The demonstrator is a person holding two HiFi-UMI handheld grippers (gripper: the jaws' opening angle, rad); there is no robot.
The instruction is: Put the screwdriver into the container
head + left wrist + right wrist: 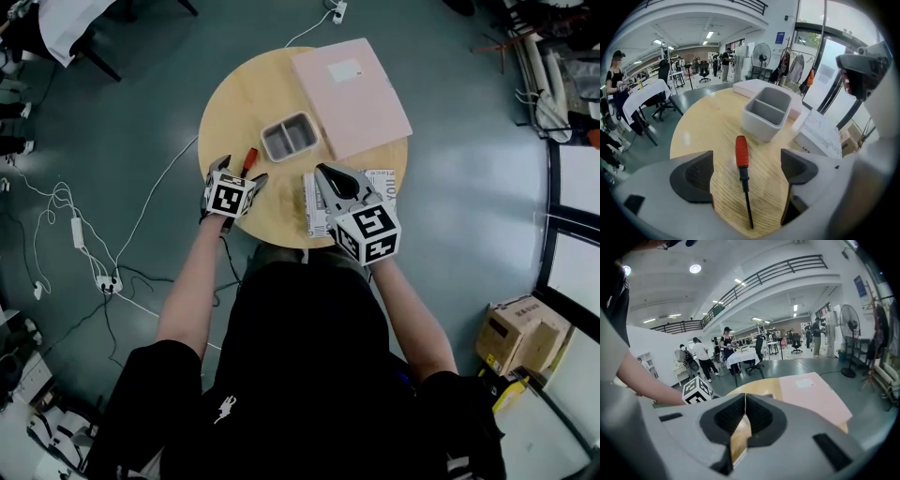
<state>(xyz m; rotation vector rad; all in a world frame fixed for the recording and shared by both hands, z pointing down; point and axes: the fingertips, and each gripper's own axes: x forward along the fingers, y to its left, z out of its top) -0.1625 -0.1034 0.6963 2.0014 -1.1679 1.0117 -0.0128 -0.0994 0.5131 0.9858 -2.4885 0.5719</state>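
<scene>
A screwdriver (248, 159) with a red handle and black shaft lies flat on the round wooden table (234, 103). My left gripper (239, 171) is down over it and open. In the left gripper view the screwdriver (741, 154) lies between the two dark pads (693, 176), touching neither, handle pointing away. Just beyond it stands the grey two-compartment container (766, 112), also seen in the head view as the container (289, 136), with nothing visible inside. My right gripper (323, 171) hovers to the right, shut with nothing held; its jaws (744, 413) meet.
A large pink folder (349, 94) lies behind and right of the container. A printed booklet (384, 178) lies under my right gripper near the table's front edge. Cables and a power strip (103, 281) run across the floor to the left.
</scene>
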